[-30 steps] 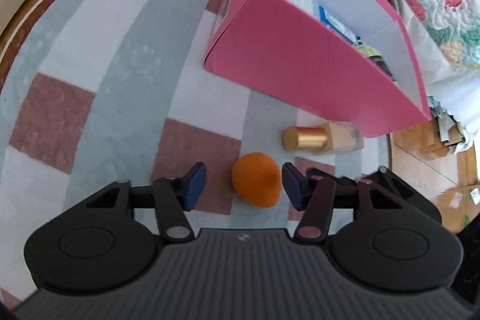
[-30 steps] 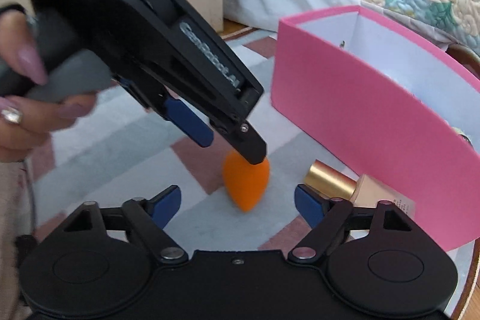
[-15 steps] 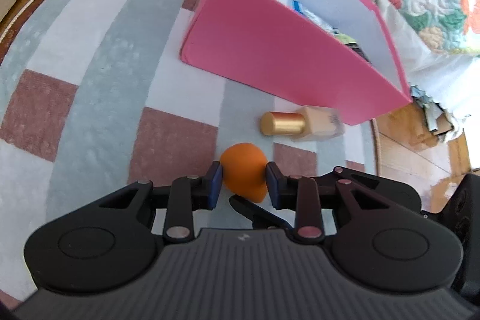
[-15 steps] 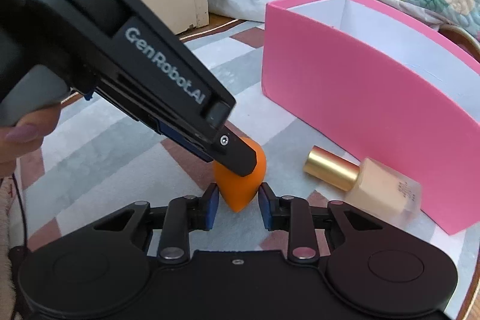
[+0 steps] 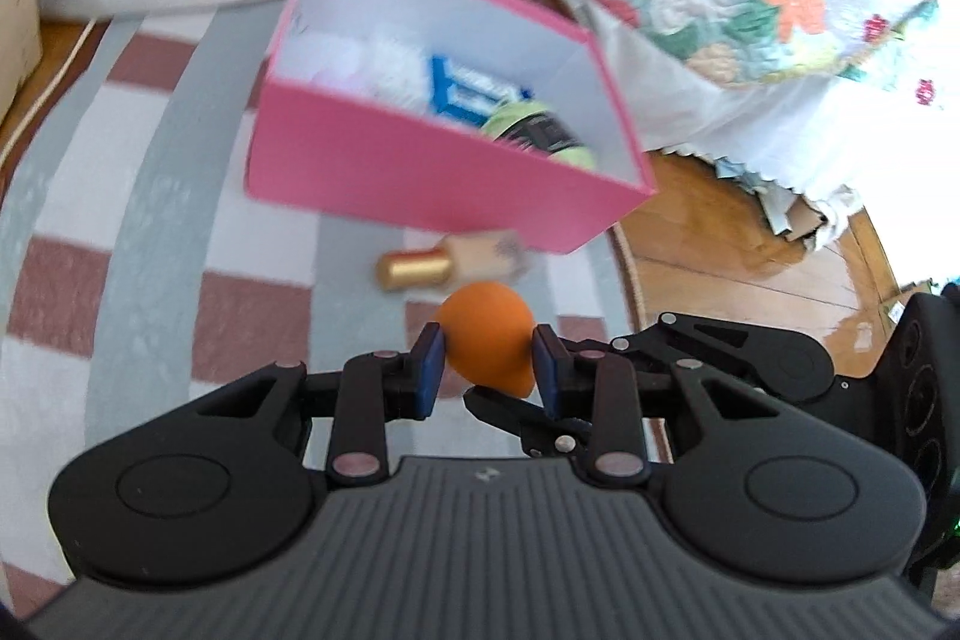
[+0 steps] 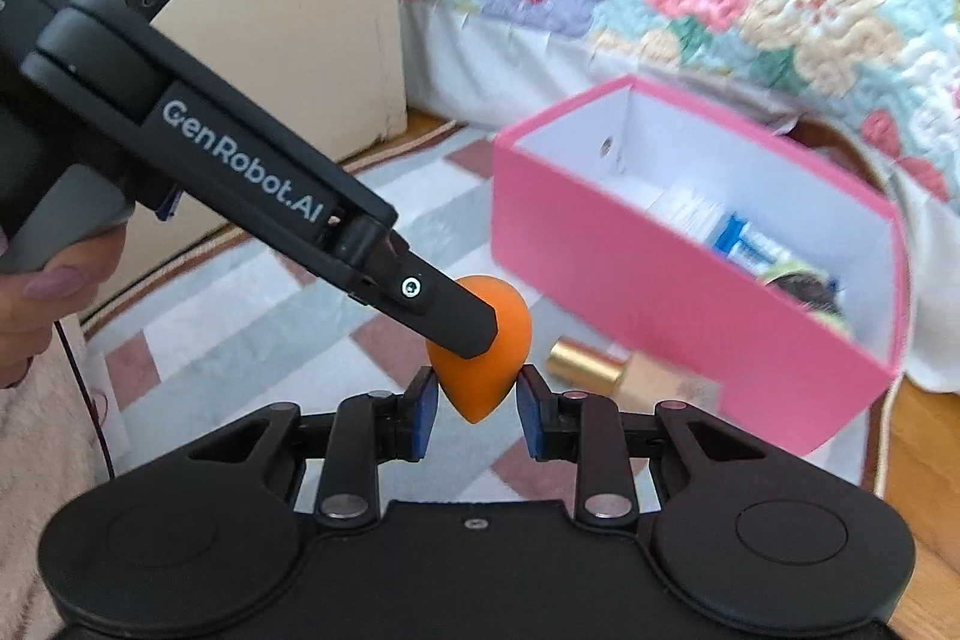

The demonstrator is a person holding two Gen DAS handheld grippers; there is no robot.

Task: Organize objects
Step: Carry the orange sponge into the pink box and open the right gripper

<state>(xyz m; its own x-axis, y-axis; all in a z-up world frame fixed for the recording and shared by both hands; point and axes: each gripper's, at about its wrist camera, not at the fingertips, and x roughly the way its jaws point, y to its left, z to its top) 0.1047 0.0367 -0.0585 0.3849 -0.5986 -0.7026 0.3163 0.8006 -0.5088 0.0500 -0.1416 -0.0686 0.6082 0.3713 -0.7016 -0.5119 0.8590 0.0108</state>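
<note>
matt orange sponge (image 5: 487, 334) sitting in matt black plastic left gripper (image 5: 487, 370), shiny gold metallic bottle cap (image 5: 414, 270), smooth pink card box (image 5: 420, 172), woven rug (image 5: 150, 196) lying beneath.

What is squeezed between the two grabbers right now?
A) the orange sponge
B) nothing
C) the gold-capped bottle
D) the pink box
A: the orange sponge sits pinched between the pads of the left hand-held gripper, and the right hand-held gripper closes on its pointed end too, while the gold-capped bottle lies on the rug beside the pink box.
</note>
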